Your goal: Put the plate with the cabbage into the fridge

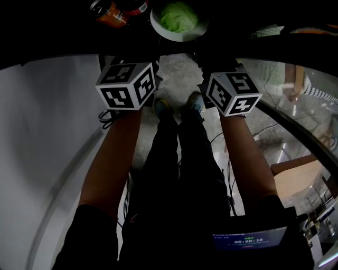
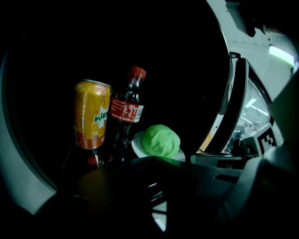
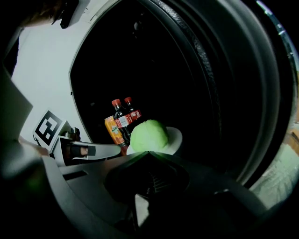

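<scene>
White round plate [image 1: 156, 27] bearing pale green cabbage [image 1: 178, 16] stands inside dark fridge [image 3: 154, 70]; left gripper [image 2: 152, 158] and right gripper [image 3: 147, 153] jaws clamp its shadow-hidden rim.

The place is an indoor room with a fridge [image 3: 154, 56] standing open, and it looks more like a test or show room than a home kitchen; this cannot be told for certain. Inside the dark fridge an orange drink can [image 2: 92, 114], a cola bottle [image 2: 126, 116] and a white plate [image 1: 157, 25] with a cabbage [image 1: 178, 16] are seen, as food is kept in a kitchen. A grey, stone-patterned floor [image 1: 179, 74] is seen below, and loose cables [image 1: 219, 140] are laid over it. At the right a glass pane [image 1: 285, 89] and pale wooden furniture [image 1: 298, 182] are seen. A long ceiling light [image 2: 281, 53] is visible in the left gripper view.
</scene>
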A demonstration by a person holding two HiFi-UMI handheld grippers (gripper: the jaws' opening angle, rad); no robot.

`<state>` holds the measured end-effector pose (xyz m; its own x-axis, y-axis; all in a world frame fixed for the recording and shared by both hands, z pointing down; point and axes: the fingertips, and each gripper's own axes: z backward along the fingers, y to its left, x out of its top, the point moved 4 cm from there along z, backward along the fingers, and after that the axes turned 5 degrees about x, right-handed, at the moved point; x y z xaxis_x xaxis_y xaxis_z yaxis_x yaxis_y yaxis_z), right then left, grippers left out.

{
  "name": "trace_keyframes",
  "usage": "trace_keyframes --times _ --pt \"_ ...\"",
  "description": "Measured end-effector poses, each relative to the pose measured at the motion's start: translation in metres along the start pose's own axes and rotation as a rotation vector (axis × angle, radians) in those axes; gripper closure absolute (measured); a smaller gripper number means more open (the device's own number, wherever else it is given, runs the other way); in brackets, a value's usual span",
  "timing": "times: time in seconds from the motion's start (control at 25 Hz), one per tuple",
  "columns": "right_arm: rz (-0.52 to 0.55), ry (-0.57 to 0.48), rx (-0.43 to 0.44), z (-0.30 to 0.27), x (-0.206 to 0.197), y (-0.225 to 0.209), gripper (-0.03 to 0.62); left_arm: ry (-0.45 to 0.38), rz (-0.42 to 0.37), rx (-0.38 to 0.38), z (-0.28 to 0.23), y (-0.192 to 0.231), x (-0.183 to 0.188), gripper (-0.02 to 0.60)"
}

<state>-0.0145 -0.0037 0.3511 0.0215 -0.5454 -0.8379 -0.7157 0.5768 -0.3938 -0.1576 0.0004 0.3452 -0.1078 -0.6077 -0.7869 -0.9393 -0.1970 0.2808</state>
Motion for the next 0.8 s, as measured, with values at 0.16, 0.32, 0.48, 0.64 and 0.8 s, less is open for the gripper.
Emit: trace_keyframes --times 0.16,0.32,0.48,0.64,0.8 --pt "0.036 -0.04 0.003 0.009 0.014 0.009 0.586 -0.038 -0.019 0.007 0.013 0.001 0.009 0.577" --pt "0.073 -0.072 -0.021 0.034 0.029 0.019 0.586 -0.066 -0.033 0.004 0.034 -0.002 0.019 0.577" --pt "0.089 -0.095 -0.041 0.056 0.047 0.028 0.586 -0.105 -0.046 -0.011 0.057 -0.01 0.033 0.577" --pt "0.092 -0.109 -0.048 0.07 0.061 0.042 0.586 -0.128 -0.071 -0.033 0.083 -0.022 0.043 0.577" --pt "0.116 -0.133 -0.068 0.088 0.068 0.055 0.586 -0.147 -0.083 -0.052 0.109 -0.034 0.043 0.577"
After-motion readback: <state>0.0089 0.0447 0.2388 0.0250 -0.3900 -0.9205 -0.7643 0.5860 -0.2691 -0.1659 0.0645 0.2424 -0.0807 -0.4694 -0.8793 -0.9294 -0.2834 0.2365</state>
